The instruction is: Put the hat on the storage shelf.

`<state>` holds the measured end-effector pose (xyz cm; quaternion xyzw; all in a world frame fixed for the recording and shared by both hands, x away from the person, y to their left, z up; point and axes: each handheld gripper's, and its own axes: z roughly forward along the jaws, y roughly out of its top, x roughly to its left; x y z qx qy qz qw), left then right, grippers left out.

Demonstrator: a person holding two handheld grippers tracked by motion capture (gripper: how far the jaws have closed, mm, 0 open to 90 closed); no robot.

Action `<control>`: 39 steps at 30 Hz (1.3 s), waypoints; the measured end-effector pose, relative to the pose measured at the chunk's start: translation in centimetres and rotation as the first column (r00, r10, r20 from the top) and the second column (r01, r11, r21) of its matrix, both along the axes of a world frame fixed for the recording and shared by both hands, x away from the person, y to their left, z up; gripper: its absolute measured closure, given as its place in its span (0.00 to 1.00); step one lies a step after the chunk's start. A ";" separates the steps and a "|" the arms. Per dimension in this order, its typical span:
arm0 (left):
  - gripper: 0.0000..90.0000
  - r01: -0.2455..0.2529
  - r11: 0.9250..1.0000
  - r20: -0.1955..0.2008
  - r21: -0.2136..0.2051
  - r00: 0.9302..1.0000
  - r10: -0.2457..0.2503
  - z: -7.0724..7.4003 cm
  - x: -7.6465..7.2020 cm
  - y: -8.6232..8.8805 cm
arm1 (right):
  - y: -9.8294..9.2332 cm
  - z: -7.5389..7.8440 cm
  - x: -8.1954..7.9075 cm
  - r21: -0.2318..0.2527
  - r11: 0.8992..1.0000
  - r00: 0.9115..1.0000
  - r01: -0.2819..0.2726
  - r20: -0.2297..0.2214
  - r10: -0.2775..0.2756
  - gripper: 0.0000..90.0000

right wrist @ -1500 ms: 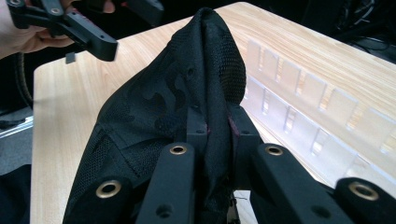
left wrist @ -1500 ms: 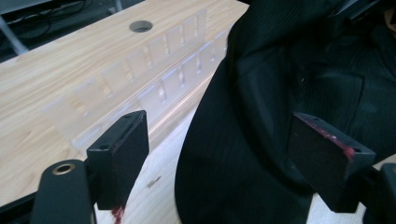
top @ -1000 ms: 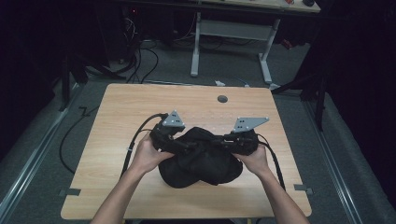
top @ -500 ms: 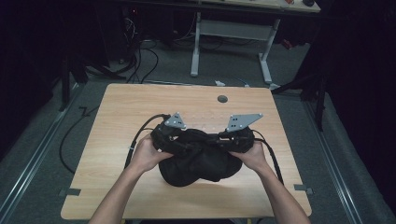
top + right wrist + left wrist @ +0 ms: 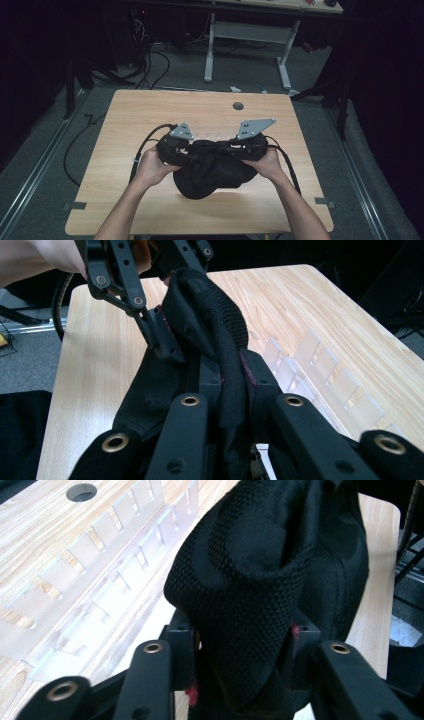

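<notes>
A black mesh fabric item point(image 5: 210, 172) lies bunched in the middle of the wooden table point(image 5: 150, 110). My left gripper point(image 5: 184, 150) holds its left upper edge. In the left gripper view a thick fold of the mesh point(image 5: 240, 580) fills the gap of the left gripper point(image 5: 245, 635), whose jaws have just been closing and whose pads press on the fold. My right gripper point(image 5: 239, 147) holds the right upper edge. In the right gripper view it point(image 5: 232, 375) is shut on a rolled fold point(image 5: 215, 310), and the left gripper's fingers point(image 5: 159, 337) grip the same fold just beyond.
A clear slotted plastic strip point(image 5: 100, 565) lies on the table beside the fabric, also in the right gripper view point(image 5: 320, 370). A round hole point(image 5: 238, 106) sits near the table's far edge. Cables point(image 5: 145, 145) trail off the left side. A desk frame point(image 5: 250, 30) stands on the floor beyond.
The right hand and its grey plate have shifted slightly left, toward the left gripper, bunching the fabric between them. The left hand has stayed in place.
</notes>
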<state>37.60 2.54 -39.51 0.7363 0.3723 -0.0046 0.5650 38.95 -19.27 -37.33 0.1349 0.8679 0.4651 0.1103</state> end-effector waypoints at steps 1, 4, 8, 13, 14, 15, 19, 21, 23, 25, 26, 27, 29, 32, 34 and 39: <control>0.70 0.003 1.000 0.003 -0.004 1.000 -0.003 0.1 -0.2 0.1 | 0.0 0.0 0.0 0.000 1.000 1.000 -0.002 0.005 0.002 0.91; 0.75 0.011 1.000 0.005 -0.003 1.000 -0.011 0.3 -0.4 0.2 | 0.2 0.1 0.1 -0.001 1.000 1.000 -0.009 0.007 0.009 0.90; 0.80 0.024 1.000 0.010 0.004 1.000 -0.024 0.6 -0.6 0.4 | 0.4 0.2 0.0 -0.004 1.000 1.000 -0.014 0.010 0.014 0.90; 0.85 0.025 1.000 0.012 -0.004 1.000 -0.025 1.0 -1.0 0.7 | 0.6 0.4 -0.1 -0.006 1.000 1.000 -0.027 0.016 0.027 0.90; 0.86 0.024 1.000 0.018 -0.006 1.000 -0.024 1.1 -1.0 0.7 | 0.7 0.5 -0.1 -0.002 0.999 0.999 -0.033 0.017 0.033 0.90; 0.87 0.022 1.000 0.016 -0.011 1.000 -0.022 1.2 -1.1 0.8 | 0.7 0.5 0.0 0.000 0.999 0.999 -0.035 0.016 0.035 0.89; 0.88 0.011 1.000 0.025 -0.026 1.000 -0.010 1.5 -1.1 1.1 | 0.7 0.4 0.0 0.012 0.999 0.999 -0.039 0.002 0.039 0.88; 0.89 0.003 0.999 0.032 -0.033 0.999 -0.002 1.6 -1.2 1.2 | 0.8 0.4 0.0 0.019 0.999 0.999 -0.042 -0.003 0.042 0.87; 0.89 0.001 1.000 0.048 -0.027 0.999 0.000 1.6 -1.3 1.3 | 0.8 0.3 0.1 0.027 0.999 0.999 -0.037 -0.022 0.038 0.85; 0.90 -0.012 0.999 0.048 -0.037 0.999 0.014 1.7 -1.3 1.4 | 0.8 0.0 0.1 0.033 0.999 0.998 -0.037 -0.043 0.038 0.79; 0.90 -0.012 0.999 0.048 -0.037 0.999 0.014 1.7 -1.3 1.4 | 0.8 -0.1 0.1 0.038 0.999 0.998 -0.031 -0.053 0.033 0.77; 0.90 -0.018 0.999 0.048 -0.043 0.999 0.020 1.8 -1.3 1.4 | 0.8 -0.1 0.1 0.038 0.999 0.998 -0.031 -0.053 0.033 0.77; 0.91 -0.025 0.999 0.063 -0.048 0.998 0.028 1.9 -1.4 1.5 | 0.8 -0.2 0.0 0.050 0.998 0.998 -0.028 -0.053 0.031 0.74; 0.91 -0.034 0.998 0.060 -0.061 0.998 0.037 2.1 -1.4 1.6 | 0.7 -0.2 0.0 0.053 0.999 0.999 0.001 -0.052 0.002 0.61; 0.91 -0.044 0.996 0.062 -0.071 0.997 0.049 2.2 -1.4 1.8 | 0.6 -0.2 0.1 0.057 0.998 0.999 0.007 -0.050 -0.004 0.58; 0.91 -0.064 0.993 0.068 -0.097 0.995 0.071 2.5 -1.3 2.5 | -0.2 -0.1 0.0 0.082 0.995 0.996 0.059 -0.068 -0.054 0.44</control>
